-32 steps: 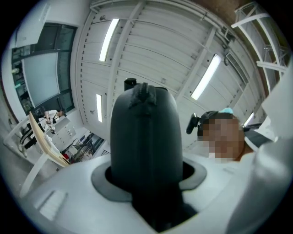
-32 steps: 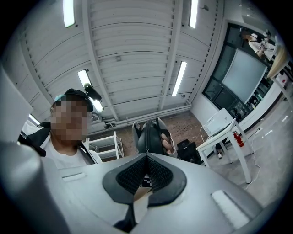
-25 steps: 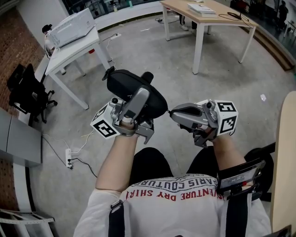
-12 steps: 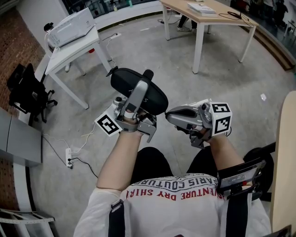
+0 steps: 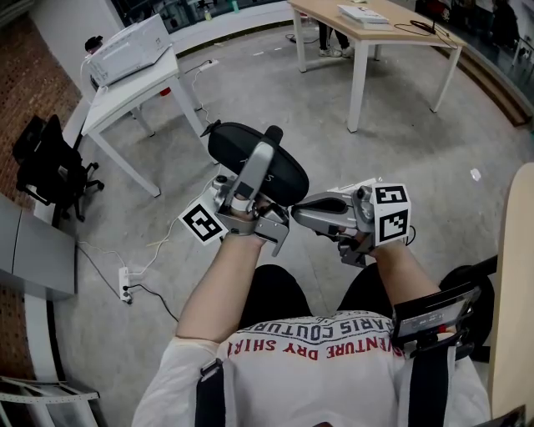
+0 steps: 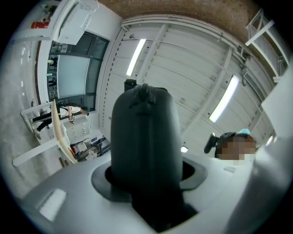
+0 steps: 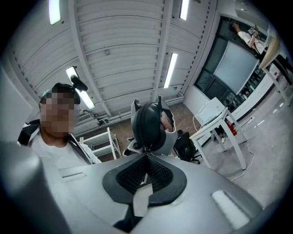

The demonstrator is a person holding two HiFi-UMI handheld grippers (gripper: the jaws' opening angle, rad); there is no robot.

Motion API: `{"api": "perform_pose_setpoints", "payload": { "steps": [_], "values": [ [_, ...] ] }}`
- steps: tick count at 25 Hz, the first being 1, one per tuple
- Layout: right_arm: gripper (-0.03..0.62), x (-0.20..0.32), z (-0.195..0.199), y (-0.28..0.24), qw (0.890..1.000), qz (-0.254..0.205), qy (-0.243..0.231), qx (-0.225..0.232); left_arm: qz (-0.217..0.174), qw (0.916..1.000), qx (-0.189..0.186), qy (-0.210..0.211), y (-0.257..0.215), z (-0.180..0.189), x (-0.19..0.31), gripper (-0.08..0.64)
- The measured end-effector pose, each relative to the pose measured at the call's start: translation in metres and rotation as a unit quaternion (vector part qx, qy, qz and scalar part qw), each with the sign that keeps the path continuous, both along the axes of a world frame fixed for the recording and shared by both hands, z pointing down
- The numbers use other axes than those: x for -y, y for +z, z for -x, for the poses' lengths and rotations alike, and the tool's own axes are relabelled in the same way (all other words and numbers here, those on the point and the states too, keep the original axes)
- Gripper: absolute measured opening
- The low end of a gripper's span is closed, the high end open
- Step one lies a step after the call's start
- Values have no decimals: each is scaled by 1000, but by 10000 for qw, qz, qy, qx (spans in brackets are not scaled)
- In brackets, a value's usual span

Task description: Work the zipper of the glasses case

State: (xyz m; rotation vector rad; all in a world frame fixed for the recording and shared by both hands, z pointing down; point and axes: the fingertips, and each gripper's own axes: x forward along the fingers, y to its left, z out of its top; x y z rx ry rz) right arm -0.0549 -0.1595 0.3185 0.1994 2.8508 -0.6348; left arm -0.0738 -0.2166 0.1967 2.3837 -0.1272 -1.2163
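The black oval glasses case (image 5: 240, 154) is held in the air over my lap, clamped between the jaws of my left gripper (image 5: 269, 143), one finger lying across its top. In the left gripper view the case (image 6: 144, 137) fills the middle and stands up out of the jaws. My right gripper (image 5: 298, 206) points left at the case's near right end. In the right gripper view its jaws (image 7: 147, 156) are shut, pinching the small zipper pull at the case's (image 7: 149, 124) seam, end-on.
Concrete floor lies below. A white table with a white box (image 5: 133, 46) stands at the far left, a wooden table (image 5: 375, 25) at the far right. A black chair (image 5: 46, 163) and a power strip (image 5: 125, 283) are at left, and a wooden edge (image 5: 513, 292) at right.
Both grippers and the case have drifted to the right and slightly up. The right gripper has come leftwards, closer under the case's end. Both grips are unchanged.
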Motion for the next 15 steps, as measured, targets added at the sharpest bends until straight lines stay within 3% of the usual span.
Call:
{"api": "perform_pose_setpoints", "payload": {
  "steps": [10,12,15],
  "values": [
    [0,3,0,7,9994,-157,182,-252,127,9998,94,-130,9,-1,5,241],
    [6,5,-3,10,9982,-342,341,-345,84,9990,356,-258,13,-3,6,242],
    [14,8,-6,20,9918,-813,623,-769,-74,9911,1168,-633,23,-9,10,242]
  ]
}}
